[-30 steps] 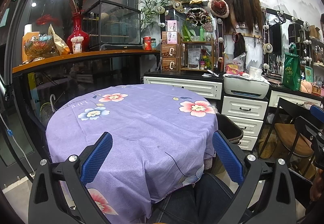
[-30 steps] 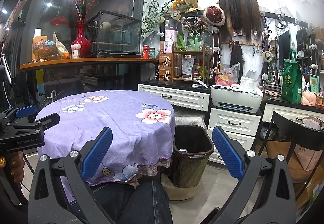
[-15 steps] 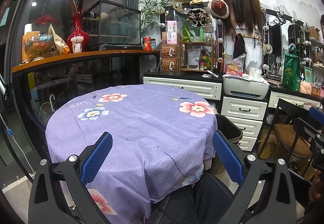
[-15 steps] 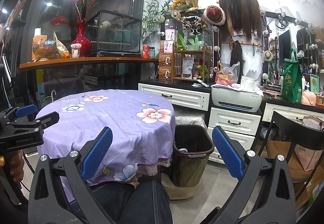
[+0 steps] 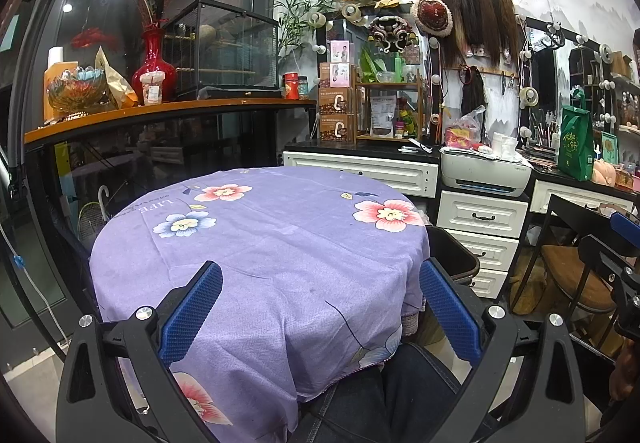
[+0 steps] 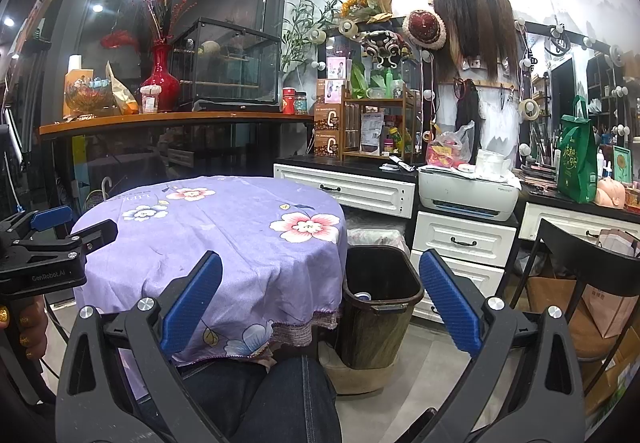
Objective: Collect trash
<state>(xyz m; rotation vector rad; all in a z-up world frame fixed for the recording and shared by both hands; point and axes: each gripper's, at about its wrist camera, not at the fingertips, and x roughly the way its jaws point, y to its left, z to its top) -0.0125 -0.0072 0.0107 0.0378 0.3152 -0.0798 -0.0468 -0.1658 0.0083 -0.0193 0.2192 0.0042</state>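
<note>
Beside one table, one bin, two spread grippers

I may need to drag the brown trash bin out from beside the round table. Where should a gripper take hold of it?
Grip the near rim of the trash bin, where a flat lip juts out. Come from above with the right gripper, one finger inside the wall and one outside: the bin stands upright with an open top, and the tablecloth crowds its left side.

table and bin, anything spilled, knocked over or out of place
Nothing stands out. The purple tablecloth lies flat with nothing on it, and the brown bin stands upright beside the table with a small item inside. Both tongs are open and hold nothing.
</note>
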